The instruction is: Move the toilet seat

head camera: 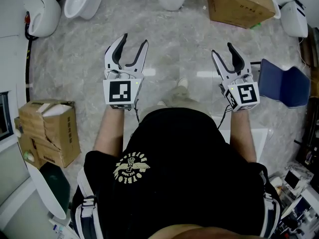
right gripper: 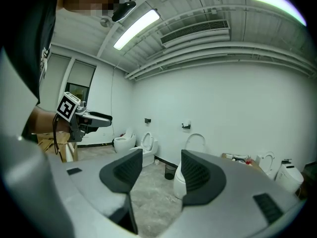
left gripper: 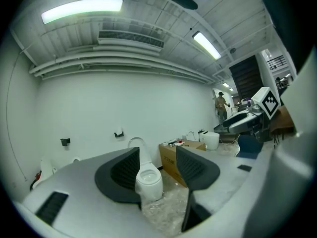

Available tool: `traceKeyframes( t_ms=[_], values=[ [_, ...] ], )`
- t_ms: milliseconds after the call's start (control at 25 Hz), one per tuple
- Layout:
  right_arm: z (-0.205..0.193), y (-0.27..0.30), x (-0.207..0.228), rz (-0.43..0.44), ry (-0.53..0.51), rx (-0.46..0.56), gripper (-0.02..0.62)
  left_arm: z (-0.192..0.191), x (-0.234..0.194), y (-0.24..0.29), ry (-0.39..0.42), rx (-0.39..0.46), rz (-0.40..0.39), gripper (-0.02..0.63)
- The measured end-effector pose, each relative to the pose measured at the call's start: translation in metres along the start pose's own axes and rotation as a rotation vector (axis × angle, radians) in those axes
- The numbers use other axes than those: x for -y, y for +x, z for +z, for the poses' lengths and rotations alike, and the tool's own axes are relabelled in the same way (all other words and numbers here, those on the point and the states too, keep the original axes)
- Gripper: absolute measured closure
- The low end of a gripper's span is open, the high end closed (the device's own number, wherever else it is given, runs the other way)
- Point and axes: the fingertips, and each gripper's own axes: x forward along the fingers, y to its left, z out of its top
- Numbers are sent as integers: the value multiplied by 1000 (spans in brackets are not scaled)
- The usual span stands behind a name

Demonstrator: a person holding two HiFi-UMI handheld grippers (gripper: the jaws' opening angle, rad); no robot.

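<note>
Both the left gripper [head camera: 133,41] and the right gripper [head camera: 223,50] hold their jaws wide apart on nothing over open marble floor [head camera: 174,59], well short of the toilet [left gripper: 148,182], whose toilet seat [left gripper: 143,151] stands raised against the wall, with a cardboard box [left gripper: 172,157] just beside it.

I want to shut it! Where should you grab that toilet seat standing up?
Probably the top edge of the seat, coming from the front, above the bowl. It stands upright with the wall behind, so that thin arched rim is the free part two jaws can pinch.
</note>
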Motion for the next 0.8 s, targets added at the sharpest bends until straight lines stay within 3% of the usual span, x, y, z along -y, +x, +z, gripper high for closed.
traceKeyframes(
  t_ms=[160,800],
  values=[
    [-1,10,15,-2,-3,-5,362,4,-3,18,2,30,7,373],
    [15,66,80,33,-4,19,362,13,-13,93,17,-23,38,373]
  ],
)
